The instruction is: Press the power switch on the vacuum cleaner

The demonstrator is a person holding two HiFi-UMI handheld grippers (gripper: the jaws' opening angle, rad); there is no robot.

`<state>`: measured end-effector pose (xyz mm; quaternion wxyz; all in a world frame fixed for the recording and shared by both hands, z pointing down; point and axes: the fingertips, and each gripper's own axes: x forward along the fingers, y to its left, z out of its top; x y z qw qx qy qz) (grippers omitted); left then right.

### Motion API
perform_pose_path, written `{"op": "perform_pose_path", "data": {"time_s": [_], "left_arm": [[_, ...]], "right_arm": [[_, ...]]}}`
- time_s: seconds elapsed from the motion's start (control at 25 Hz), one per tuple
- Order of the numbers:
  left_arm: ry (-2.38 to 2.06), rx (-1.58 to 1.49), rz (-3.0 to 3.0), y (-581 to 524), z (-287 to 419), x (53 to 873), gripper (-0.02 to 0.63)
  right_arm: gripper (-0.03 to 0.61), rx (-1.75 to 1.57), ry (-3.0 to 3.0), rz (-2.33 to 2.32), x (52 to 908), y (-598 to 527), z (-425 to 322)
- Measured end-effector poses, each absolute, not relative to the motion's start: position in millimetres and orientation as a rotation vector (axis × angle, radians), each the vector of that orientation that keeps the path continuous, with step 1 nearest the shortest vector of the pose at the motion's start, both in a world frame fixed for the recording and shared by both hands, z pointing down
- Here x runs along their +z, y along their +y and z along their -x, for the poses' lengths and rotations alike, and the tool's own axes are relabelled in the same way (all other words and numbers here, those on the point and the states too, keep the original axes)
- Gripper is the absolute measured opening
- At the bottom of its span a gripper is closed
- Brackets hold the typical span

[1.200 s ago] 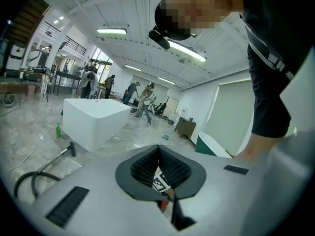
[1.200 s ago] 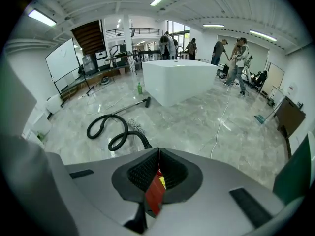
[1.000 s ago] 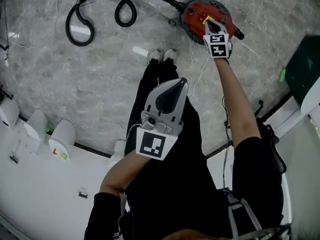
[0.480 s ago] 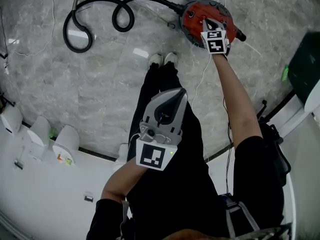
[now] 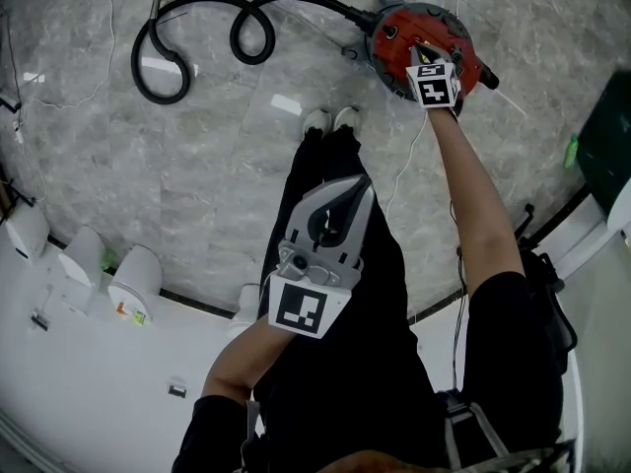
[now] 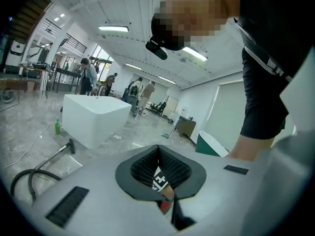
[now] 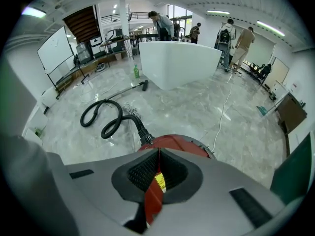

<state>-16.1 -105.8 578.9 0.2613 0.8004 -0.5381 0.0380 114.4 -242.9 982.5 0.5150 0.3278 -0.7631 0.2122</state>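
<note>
vacuum cleaner (image 5: 394,30): on the floor (image 5: 197,166) | right tongs (image 5: 418,51): closed to a single point, tip at the vacuum cleaner's red top, likely so it can poke the switch | left tongs (image 5: 355,170): closed, empty, idle, well apart from the vacuum cleaner

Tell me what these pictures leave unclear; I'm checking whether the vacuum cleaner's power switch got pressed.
The power switch: not made out; the right hand-held gripper overlaps the vacuum cleaner in the head view, and its shut jaws fill the right gripper view.
Tip contact: too small, head view.
Print on the yellow label: too small, right gripper view.
</note>
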Motion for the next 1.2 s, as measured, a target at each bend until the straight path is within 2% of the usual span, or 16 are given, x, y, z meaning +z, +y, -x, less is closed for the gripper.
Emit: {"op": "perform_pose_path", "data": {"time_s": [0.76,1.2], "left_arm": [[-1.553,0.053,-2.118,-100.6,35.2,591.0,0.018],[-1.591,0.045,-2.098,-103.3,42.1,593.5,0.018]], "right_arm": [[0.020,0.573,-1.753,-0.784,1023.0,-257.8,-125.6],[0.020,0.444,-1.728,-0.649,1025.7,-258.6,-126.1]]}}
